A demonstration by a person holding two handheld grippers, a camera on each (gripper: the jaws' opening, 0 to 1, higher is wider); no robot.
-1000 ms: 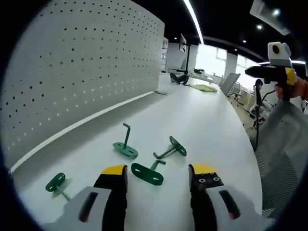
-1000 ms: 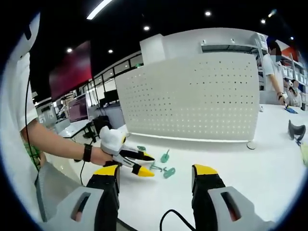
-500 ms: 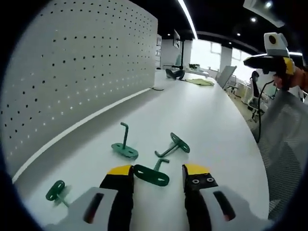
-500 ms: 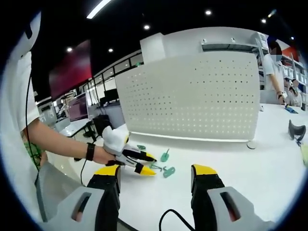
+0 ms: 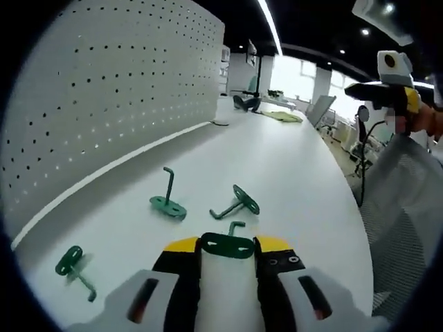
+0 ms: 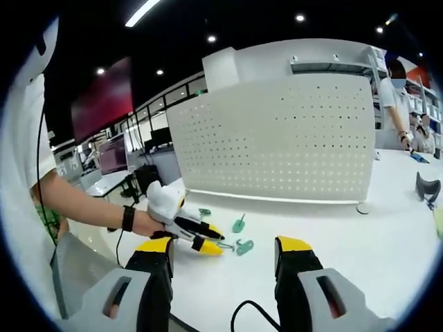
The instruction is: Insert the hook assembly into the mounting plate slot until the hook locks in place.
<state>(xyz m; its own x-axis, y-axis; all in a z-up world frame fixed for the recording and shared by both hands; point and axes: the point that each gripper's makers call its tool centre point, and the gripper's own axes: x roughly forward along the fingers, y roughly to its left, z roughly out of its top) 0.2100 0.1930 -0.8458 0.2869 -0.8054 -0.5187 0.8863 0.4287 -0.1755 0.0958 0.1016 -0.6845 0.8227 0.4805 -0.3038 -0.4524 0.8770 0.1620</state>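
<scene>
Several green hooks with oval base plates lie on the white table (image 5: 291, 166) before the white pegboard (image 5: 104, 90). My left gripper (image 5: 228, 250) is shut on the base plate of one green hook (image 5: 227, 243), its bent rod pointing away from me. Another hook (image 5: 167, 200) stands upright on its plate, a third (image 5: 237, 200) lies on its side, and one more (image 5: 71, 266) lies at the left. In the right gripper view the left gripper (image 6: 201, 242) sits low on the table among the hooks (image 6: 241, 246). My right gripper (image 6: 225, 252) is open, held off the table.
The pegboard (image 6: 277, 138) stands upright along the table's far side. A mesh chair back (image 5: 408, 221) sits past the table's right edge. A dark object (image 6: 426, 187) and a small round piece (image 6: 361, 207) lie further down the table. A person (image 6: 398, 97) stands behind.
The left gripper moved forward over the nearest hook and its jaws closed in from wide apart onto the hook's base plate. The right gripper stayed where it was, open.
</scene>
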